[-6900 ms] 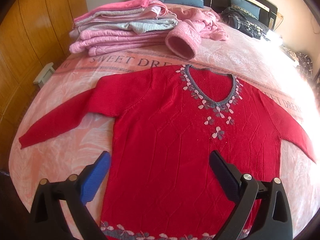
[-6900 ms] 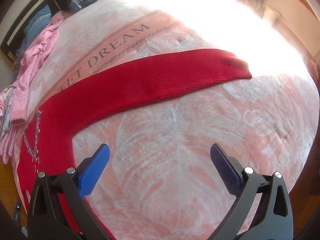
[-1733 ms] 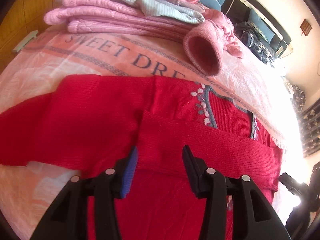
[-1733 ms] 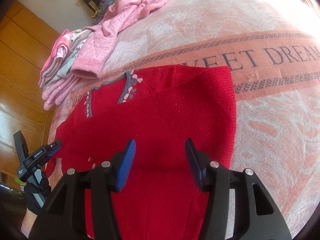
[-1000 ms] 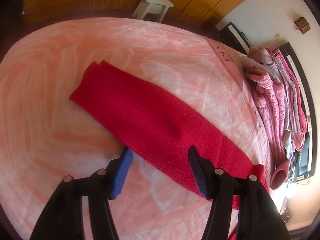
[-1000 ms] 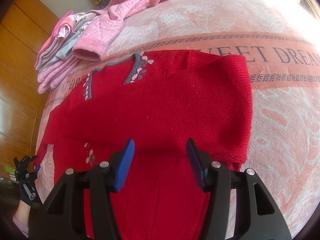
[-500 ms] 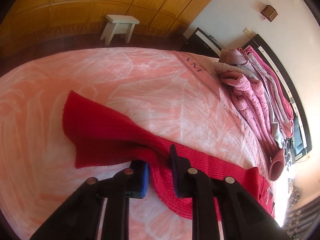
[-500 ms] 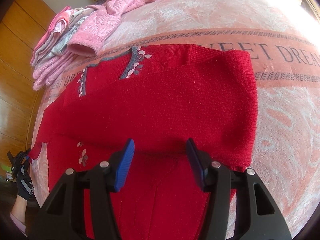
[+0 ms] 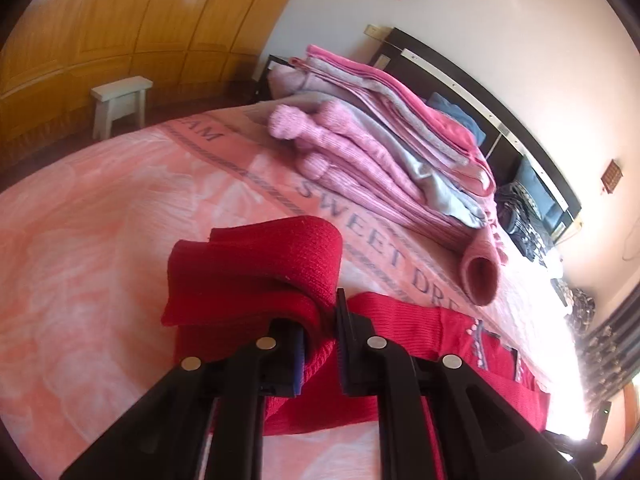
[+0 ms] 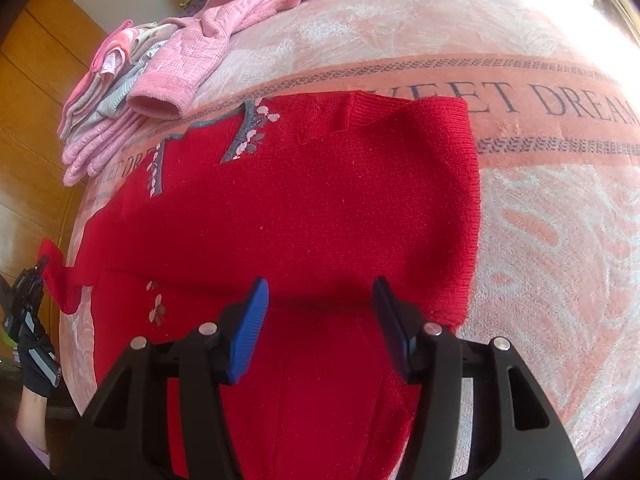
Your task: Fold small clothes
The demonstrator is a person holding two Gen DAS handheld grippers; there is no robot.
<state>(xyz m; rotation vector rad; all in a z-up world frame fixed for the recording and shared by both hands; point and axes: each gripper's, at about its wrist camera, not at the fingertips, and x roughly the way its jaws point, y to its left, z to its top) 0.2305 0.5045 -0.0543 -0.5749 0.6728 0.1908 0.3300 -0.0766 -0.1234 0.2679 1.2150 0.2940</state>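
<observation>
Sleeve-folding step. Left gripper, jaws clamped on the raised left sleeve of the red sweater, which lies flat on the pink bedspread. Right sleeve already lies across the chest; right gripper hovers above, half open and empty. Next, probably: carry the held sleeve across the chest.

Ribbed knit sweater, fleecy blanket
</observation>
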